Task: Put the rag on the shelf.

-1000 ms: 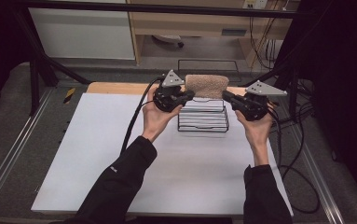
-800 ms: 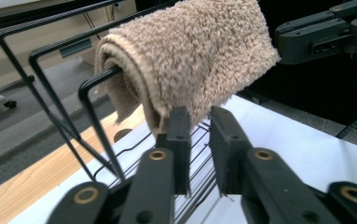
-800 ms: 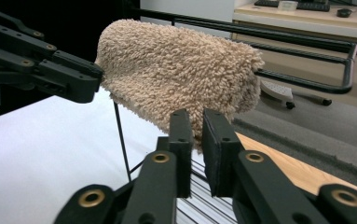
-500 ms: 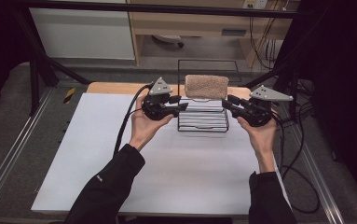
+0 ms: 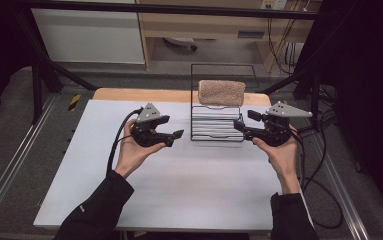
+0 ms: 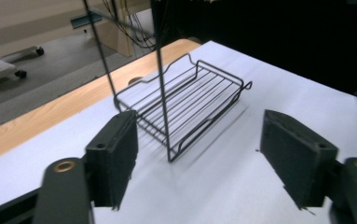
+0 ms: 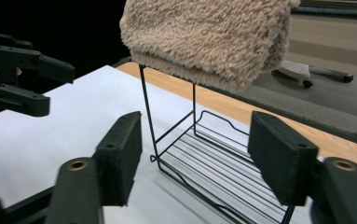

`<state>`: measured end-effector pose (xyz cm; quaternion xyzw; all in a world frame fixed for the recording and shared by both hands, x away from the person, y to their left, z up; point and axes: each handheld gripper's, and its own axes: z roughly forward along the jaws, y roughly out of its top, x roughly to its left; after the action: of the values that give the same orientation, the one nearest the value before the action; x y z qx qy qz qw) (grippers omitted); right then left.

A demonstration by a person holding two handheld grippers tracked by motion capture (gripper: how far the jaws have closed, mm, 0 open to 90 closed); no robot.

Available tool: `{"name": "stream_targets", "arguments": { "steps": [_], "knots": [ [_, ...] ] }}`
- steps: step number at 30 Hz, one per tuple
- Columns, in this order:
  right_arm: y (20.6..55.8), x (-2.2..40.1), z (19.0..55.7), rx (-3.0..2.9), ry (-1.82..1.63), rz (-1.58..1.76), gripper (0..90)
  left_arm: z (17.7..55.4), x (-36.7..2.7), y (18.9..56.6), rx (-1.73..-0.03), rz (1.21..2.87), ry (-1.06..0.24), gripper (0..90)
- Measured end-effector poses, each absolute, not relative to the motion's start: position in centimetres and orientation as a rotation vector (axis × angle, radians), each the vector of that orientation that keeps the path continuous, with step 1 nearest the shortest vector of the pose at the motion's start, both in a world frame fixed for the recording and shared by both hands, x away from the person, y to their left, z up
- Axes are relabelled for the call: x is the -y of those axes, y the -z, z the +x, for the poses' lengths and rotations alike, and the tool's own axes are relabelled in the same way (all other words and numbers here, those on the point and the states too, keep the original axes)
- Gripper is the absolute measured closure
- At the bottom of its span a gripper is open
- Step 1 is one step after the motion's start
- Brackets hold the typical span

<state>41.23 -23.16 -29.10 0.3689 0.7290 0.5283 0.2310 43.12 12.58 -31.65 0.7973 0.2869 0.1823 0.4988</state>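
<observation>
- The wire rack (image 5: 217, 125) stands at the far middle of the worktop (image 5: 179, 185), a folded beige towel (image 5: 221, 92) draped over its top bar.
- The left claw (image 5: 175, 137) sits just left of the rack, the right claw (image 5: 239, 128) just right of it — both have just been opening, jaws apart with nothing between them.
- The step in hand looks like letting go after hanging the towel; next, both hands need only back away from the rack without nudging it.
</observation>
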Motion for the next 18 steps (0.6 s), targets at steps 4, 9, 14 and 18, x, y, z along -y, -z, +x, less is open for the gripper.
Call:
{"name": "stream_targets", "arguments": {
  "steps": [4,9,14,18],
  "knots": [
    [29.4,23.1,41.0,-2.012,-1.444,1.017,26.1,42.5,-14.0,32.5,-0.727,1.923,-0.443,21.9],
    [30.0,22.8,40.6,-2.029,-1.428,1.019,17.5,41.7,-15.7,33.3,-0.749,1.928,-0.461,15.5],
    [30.9,22.8,40.2,-2.041,-1.438,1.029,12.2,40.7,-17.3,34.1,-0.763,1.921,-0.464,13.1],
    [31.9,22.8,39.8,-2.059,-1.422,1.044,9.9,40.0,-18.5,34.9,-0.781,1.910,-0.457,13.0]
  ]
}}
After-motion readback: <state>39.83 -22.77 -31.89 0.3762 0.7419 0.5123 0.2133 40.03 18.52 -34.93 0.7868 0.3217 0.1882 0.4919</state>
